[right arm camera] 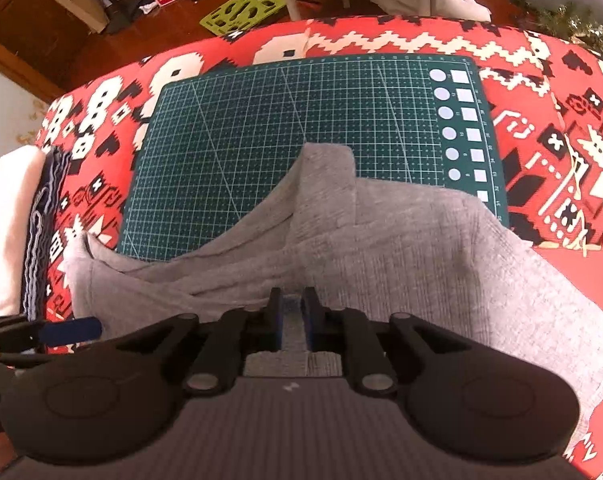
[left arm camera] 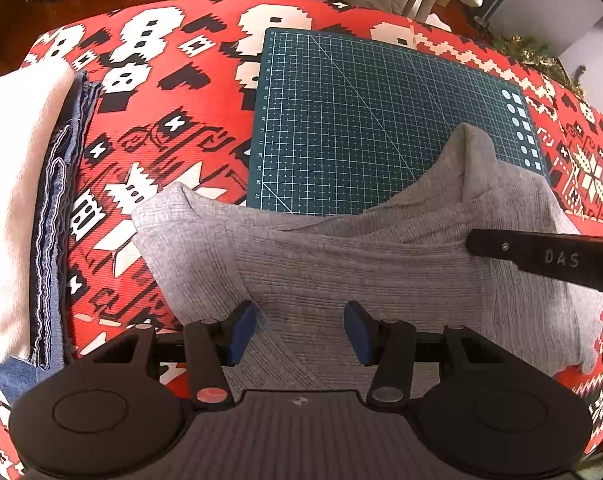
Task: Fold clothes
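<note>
A grey ribbed garment [left arm camera: 341, 252] lies rumpled across the near part of the table, partly over the green cutting mat [left arm camera: 361, 120]. My left gripper [left arm camera: 301, 328] hovers open just above its near portion, blue pads apart with cloth showing between them. In the right wrist view the same grey garment [right arm camera: 381, 240] rises in a fold toward the mat [right arm camera: 301, 120]. My right gripper [right arm camera: 292, 318] is shut on a pinch of that grey cloth. The right gripper's black finger [left arm camera: 541, 258] reaches in from the right edge of the left wrist view.
A folded stack of a white cloth [left arm camera: 17, 184] over blue denim [left arm camera: 51, 240] sits at the table's left side. The red patterned tablecloth [left arm camera: 173, 128] covers the table. A green plastic mat [right arm camera: 247, 10], wooden chair legs and boxes stand on the floor beyond the far edge.
</note>
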`<state>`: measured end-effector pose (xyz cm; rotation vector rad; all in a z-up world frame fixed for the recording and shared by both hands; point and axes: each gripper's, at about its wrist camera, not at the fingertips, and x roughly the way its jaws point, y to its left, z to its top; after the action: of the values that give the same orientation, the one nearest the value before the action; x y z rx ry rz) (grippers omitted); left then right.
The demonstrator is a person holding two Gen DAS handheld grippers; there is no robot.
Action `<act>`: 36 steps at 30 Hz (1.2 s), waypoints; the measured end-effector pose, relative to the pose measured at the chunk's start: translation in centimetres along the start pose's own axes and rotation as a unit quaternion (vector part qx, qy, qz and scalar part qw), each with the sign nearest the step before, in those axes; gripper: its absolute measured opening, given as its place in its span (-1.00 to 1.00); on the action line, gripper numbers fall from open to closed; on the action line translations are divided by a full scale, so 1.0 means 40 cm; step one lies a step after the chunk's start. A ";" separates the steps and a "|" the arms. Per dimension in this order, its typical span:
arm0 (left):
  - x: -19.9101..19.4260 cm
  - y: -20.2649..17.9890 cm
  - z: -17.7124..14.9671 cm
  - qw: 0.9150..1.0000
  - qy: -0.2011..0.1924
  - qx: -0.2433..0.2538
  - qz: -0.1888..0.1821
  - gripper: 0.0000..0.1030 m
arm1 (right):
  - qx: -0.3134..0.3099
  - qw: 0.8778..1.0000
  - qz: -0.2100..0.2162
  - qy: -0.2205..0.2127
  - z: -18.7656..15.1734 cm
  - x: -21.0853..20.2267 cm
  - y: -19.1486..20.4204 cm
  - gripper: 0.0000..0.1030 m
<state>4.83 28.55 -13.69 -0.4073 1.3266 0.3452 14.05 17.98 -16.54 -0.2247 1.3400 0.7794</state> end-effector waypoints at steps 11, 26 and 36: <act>-0.004 0.002 -0.005 1.000 -0.005 -0.001 -0.001 -0.04 | -0.032 0.998 -0.032 -0.033 -0.013 -0.019 0.025 -0.91; -0.039 0.047 -0.021 0.999 -0.011 -0.039 -0.016 -0.20 | -0.078 0.995 -0.020 -0.062 -0.025 -0.071 0.093 -0.86; -0.029 0.065 -0.046 0.999 -0.007 -0.045 -0.015 -0.22 | -0.089 0.996 0.017 -0.021 -0.058 0.027 0.160 -1.00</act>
<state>1.81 29.97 -13.14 -0.4990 1.2941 0.3830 8.30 21.76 -16.34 -0.3244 1.2389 0.9289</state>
